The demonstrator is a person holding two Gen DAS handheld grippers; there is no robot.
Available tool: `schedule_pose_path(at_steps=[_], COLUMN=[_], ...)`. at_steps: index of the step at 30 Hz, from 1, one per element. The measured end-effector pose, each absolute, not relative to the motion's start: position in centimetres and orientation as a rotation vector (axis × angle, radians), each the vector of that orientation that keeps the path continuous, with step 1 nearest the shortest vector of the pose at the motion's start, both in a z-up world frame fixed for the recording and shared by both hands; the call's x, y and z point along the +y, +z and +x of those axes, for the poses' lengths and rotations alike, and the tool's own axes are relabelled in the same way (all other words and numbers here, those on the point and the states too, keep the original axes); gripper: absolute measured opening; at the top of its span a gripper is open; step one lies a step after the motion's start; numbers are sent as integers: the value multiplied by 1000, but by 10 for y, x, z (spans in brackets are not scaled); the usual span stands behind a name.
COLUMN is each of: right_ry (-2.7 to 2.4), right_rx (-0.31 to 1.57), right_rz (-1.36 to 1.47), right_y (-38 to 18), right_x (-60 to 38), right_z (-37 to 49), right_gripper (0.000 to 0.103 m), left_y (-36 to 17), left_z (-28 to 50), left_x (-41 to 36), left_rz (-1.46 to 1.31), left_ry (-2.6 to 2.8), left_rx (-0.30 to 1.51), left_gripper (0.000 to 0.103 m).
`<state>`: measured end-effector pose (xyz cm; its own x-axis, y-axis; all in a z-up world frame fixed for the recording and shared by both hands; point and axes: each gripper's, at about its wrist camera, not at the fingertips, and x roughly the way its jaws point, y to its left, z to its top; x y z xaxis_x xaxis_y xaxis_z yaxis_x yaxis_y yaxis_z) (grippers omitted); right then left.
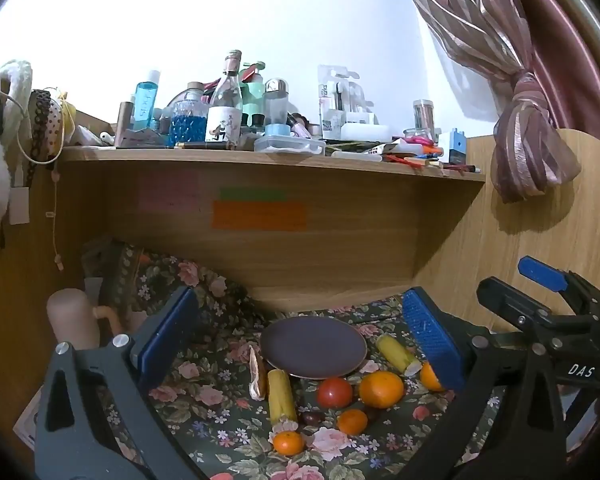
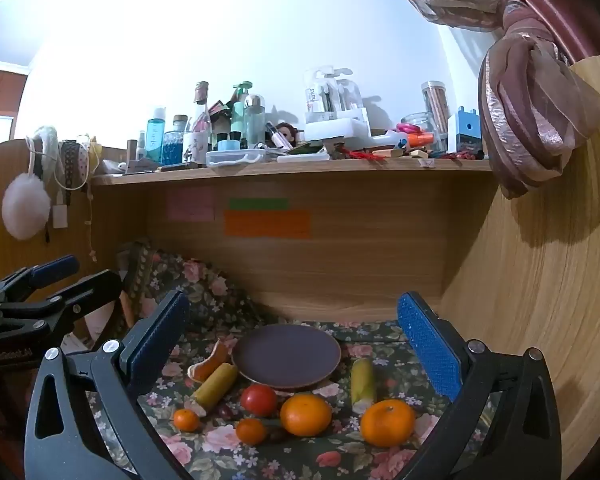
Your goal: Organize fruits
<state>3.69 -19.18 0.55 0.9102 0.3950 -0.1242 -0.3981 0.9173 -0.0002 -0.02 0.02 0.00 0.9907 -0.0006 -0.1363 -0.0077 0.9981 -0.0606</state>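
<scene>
Above the floral-covered table (image 2: 228,452), both the left gripper (image 1: 300,344) and the right gripper (image 2: 296,344) hang nearly level, jaws spread wide, holding nothing. Oranges (image 2: 305,414), a red tomato (image 2: 259,399) and two yellow corn pieces (image 2: 216,387), lying roughly lengthwise away from the cameras, surround an empty dark plate (image 2: 286,354).

This is a lived-in room of a home, a bedroom or study corner, with a wooden desk (image 2: 520,320) built as a hutch. Its shelf (image 2: 292,168) is crowded with toiletry and cosmetic bottles (image 2: 155,140), jars and stationery, and coloured sticky notes (image 2: 267,224) are stuck on the back panel below. A tied-back pink curtain (image 2: 536,120) hangs at the right, hair bands and a fluffy white puff (image 2: 25,206) hang at the left, and a floral cloth (image 2: 228,444) covers the desk top.
</scene>
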Motion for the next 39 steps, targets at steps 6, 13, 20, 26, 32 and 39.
schedule_pose_path(at_steps=[6, 13, 20, 26, 32, 39], right_ry=[412, 415, 415, 413, 414, 414], right_rx=[132, 132, 132, 125, 125, 124], right_rz=[-18, -16, -7, -4, -1, 3], right_y=[5, 3, 5, 7, 6, 6], right_x=[-192, -189, -191, -192, -192, -192], right_z=[38, 35, 36, 32, 33, 32], right_gripper=[103, 103, 103, 103, 103, 103], left_y=[0, 2, 3, 4, 4, 4], left_z=[-1, 0, 1, 2, 2, 2], left_x=[0, 4, 6, 5, 5, 5], left_rz=[-56, -52, -51, -52, -52, -54], left_ry=[1, 0, -2, -3, -2, -3], left_rx=[136, 132, 133, 131, 132, 131], left_gripper=[103, 103, 103, 103, 103, 103])
